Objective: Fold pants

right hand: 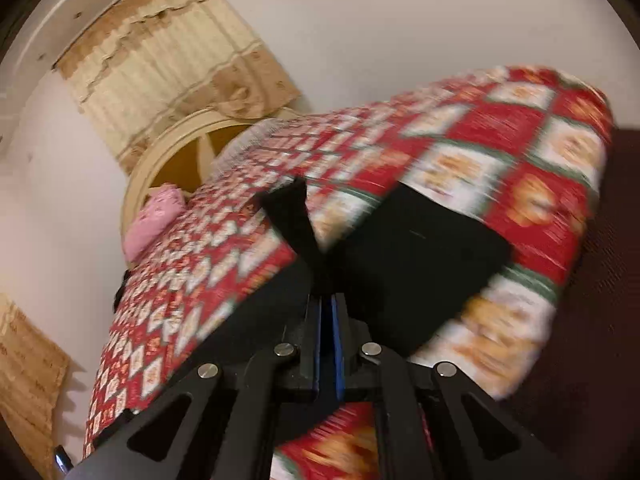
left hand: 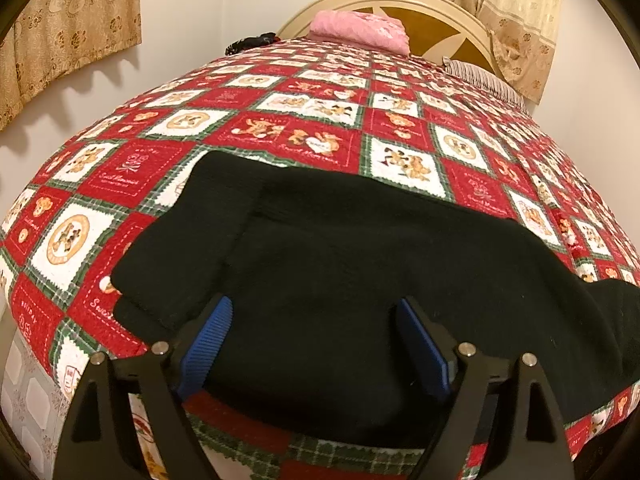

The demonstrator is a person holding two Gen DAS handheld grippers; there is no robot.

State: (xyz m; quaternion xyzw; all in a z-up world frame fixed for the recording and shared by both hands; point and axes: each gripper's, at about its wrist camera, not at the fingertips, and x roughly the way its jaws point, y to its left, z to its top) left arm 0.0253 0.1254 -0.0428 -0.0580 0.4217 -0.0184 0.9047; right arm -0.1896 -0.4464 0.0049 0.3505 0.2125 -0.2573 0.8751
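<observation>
Black pants (left hand: pixel 360 248) lie spread across the near part of a red, white and green bear-print quilt (left hand: pixel 280 120) on a bed. My left gripper (left hand: pixel 314 308) hovers over their near edge, its blue pads (left hand: pixel 212 332) wide apart and pressing on nothing. In the blurred, tilted right wrist view, my right gripper (right hand: pixel 329 304) is shut, its blue pads together on a pinch of the black pants (right hand: pixel 420 248). A narrow strip of the fabric (right hand: pixel 292 216) stands up from the pinch.
A pink folded cloth (left hand: pixel 360 32) rests by the cream headboard (left hand: pixel 452 12), with a striped pillow (left hand: pixel 484 78) at the right and a small dark object (left hand: pixel 250 44) at the left. Patterned curtains (left hand: pixel 72 20) hang on the white walls. The quilt drops off at the bed's near edge (left hand: pixel 80 360).
</observation>
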